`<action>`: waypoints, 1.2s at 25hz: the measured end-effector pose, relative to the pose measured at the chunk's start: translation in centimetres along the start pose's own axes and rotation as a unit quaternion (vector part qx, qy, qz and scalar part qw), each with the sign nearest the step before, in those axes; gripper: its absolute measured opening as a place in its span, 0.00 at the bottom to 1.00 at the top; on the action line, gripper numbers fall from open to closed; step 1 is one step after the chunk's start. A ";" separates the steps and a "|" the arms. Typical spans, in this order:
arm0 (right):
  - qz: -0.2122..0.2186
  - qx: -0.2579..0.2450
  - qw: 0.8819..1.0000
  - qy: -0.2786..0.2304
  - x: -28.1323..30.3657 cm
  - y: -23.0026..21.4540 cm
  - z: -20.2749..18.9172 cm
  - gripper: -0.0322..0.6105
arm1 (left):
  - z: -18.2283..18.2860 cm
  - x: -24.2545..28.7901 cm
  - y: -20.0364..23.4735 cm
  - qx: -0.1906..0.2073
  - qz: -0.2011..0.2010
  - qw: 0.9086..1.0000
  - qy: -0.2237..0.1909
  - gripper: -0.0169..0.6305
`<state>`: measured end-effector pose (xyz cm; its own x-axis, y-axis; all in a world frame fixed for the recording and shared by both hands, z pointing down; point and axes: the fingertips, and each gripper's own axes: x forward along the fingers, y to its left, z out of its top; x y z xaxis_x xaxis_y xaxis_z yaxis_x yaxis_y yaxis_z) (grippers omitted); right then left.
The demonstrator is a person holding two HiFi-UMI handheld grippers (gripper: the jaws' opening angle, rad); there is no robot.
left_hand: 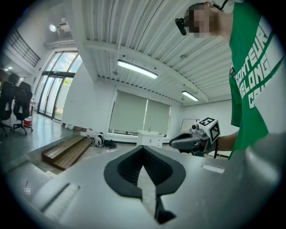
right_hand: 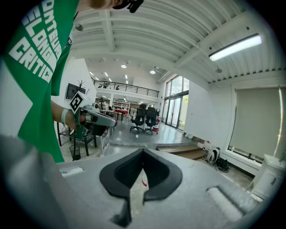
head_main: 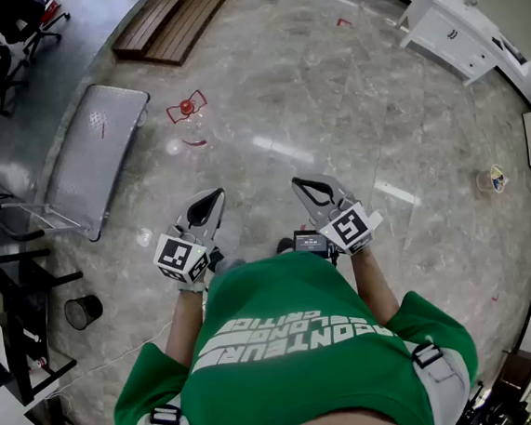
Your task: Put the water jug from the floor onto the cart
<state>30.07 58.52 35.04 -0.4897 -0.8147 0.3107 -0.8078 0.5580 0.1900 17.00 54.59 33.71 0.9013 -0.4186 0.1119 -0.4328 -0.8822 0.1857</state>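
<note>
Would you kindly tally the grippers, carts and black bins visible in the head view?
Grippers: 2, the left gripper and the right gripper
Cart: 1
Black bin: 1
Total: 4

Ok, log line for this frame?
left tool: shut, empty | right tool: shut, empty | platform cart: on floor, upper left of head view | stage: no grasp yet

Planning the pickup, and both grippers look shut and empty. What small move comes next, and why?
Probably step toward the red-capped jug near the cart: the left gripper and right gripper are shut, empty and well short of it.
</note>
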 end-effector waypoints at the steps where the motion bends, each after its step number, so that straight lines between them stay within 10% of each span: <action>1: 0.001 0.000 1.000 0.003 0.2 0.1 0.1 0.04 | -0.1 -0.1 0.0 -0.001 0.000 1.000 0.001 0.05; 30: 0.090 0.006 0.996 -0.008 14.9 11.4 4.8 0.04 | -0.1 -15.6 10.9 -0.005 0.112 0.993 -0.036 0.04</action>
<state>12.02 51.99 37.39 -0.6323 -0.7040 0.3234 -0.7103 0.6935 0.1206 -1.77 51.47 34.11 0.7819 -0.6180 0.0820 -0.6218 -0.7637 0.1736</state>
